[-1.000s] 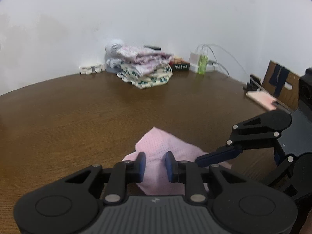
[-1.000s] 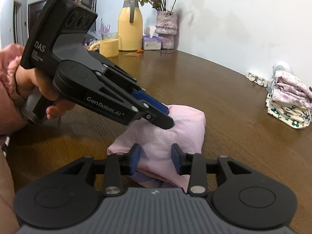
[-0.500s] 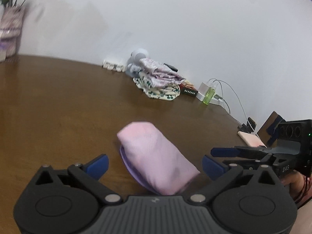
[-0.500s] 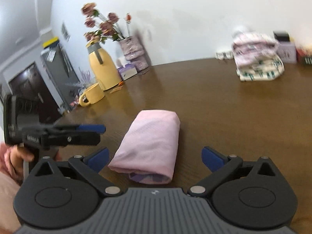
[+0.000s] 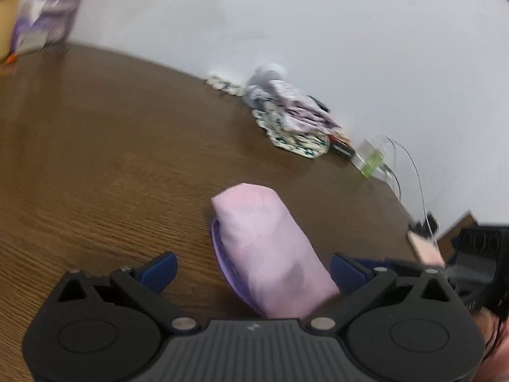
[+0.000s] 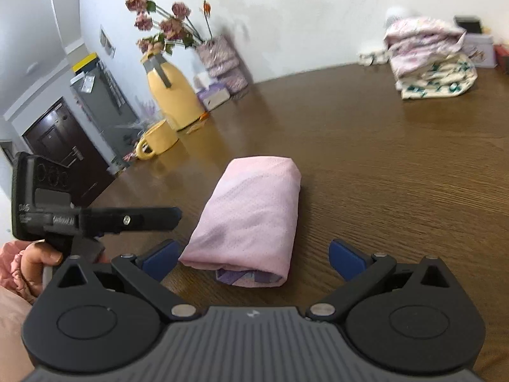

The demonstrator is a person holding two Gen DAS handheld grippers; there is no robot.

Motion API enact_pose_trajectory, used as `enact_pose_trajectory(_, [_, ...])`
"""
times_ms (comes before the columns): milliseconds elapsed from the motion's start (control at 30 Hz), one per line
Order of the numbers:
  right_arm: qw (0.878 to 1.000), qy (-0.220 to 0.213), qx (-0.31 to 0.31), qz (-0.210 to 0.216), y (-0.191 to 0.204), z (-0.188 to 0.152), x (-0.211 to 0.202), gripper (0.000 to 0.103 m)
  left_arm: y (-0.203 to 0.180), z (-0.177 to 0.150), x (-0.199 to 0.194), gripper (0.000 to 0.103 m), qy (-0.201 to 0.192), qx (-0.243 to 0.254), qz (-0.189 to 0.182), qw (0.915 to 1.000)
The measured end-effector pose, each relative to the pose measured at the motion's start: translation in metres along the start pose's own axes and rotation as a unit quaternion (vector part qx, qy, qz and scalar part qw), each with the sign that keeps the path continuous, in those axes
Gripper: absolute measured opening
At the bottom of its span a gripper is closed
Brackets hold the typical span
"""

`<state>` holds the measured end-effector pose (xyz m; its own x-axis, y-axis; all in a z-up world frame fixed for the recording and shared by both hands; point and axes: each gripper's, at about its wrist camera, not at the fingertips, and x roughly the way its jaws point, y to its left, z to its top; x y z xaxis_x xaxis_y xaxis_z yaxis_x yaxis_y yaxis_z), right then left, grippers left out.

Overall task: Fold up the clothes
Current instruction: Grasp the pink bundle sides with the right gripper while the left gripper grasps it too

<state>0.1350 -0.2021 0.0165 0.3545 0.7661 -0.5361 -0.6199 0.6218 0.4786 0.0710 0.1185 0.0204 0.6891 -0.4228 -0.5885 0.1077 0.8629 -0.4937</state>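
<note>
A dark brown wooden table (image 6: 381, 165) runs up to a plain white wall, and the pink folded garment (image 6: 251, 213) lies on it as a compact bundle, a strip of purple fabric showing at its near open end. Seen from the left wrist camera, the same garment (image 5: 270, 254) lies slantwise, with the purple edge along its left side.

The right gripper (image 6: 254, 259) sits just short of the garment's near end, its blue-tipped fingers (image 6: 345, 259) spread wide to either side of the bundle and touching no cloth. The left gripper (image 5: 253, 269) likewise has its fingers (image 5: 159, 269) spread wide, the garment's near end lying between them without being held. In the right wrist view the left gripper (image 6: 173, 218) appears side-on to the left of the garment, apart from it, gripped by a hand (image 6: 41, 258) with a pink sleeve.

Far beyond the garment, against the wall, a stack of folded clothes (image 6: 429, 57) rests on the table; the left wrist view shows that stack (image 5: 292, 121) blurred. To the left of the garment, well apart from it, stand a yellow jug (image 6: 173, 92) and a yellow mug (image 6: 157, 140), with a vase of dried flowers (image 6: 222, 60) behind them near the wall. Right of the stack, a small green bottle (image 5: 370, 159) and white cables sit at the table's far edge.
</note>
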Motion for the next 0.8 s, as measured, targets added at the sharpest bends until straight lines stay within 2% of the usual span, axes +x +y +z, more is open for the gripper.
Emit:
enact_pose_trajectory(133, [0.999,0.021,0.022,0.024,-0.015,0.011,0.018,0.082,0.006,0.005,0.013,0.065,0.017,-0.026,-0.007,0.9995])
enact_pose_trajectory(233, [0.998,0.034,0.043,0.041,-0.027,0.018,0.032,0.078,0.01,0.009,0.026,0.058,0.034,-0.042,-0.014,0.9984])
enact_pose_trajectory(267, [0.997,0.038,0.05,0.047,-0.031,0.021,0.036,0.073,0.012,0.01,0.03,0.057,0.041,-0.049,-0.016,0.9979])
enact_pose_trajectory(333, [0.995,0.045,0.064,0.06,-0.036,0.024,0.043,0.068,0.015,0.011,0.035,0.049,0.046,-0.051,-0.025,0.9973])
enact_pose_trajectory(400, [0.994,0.05,0.072,0.072,-0.04,0.026,0.049,0.063,0.018,0.013,0.039,0.047,0.051,-0.053,-0.035,0.9967])
enact_pose_trajectory(467, [0.992,0.053,0.084,0.082,-0.044,0.028,0.055,0.053,0.021,0.015,0.043,0.041,0.055,-0.049,-0.043,0.9964])
enact_pose_trajectory(633, [0.985,0.047,0.13,0.105,-0.055,0.029,0.068,0.048,0.035,0.025,0.049,0.036,0.062,-0.041,-0.061,0.9954])
enact_pose_trajectory(667, [0.984,0.045,0.138,0.105,-0.057,0.029,0.07,0.043,0.038,0.028,0.051,0.036,0.063,-0.038,-0.063,0.9953])
enact_pose_trajectory(800, [0.984,0.034,0.15,0.087,-0.06,0.032,0.074,0.041,0.042,0.034,0.055,0.036,0.072,-0.027,-0.073,0.9944])
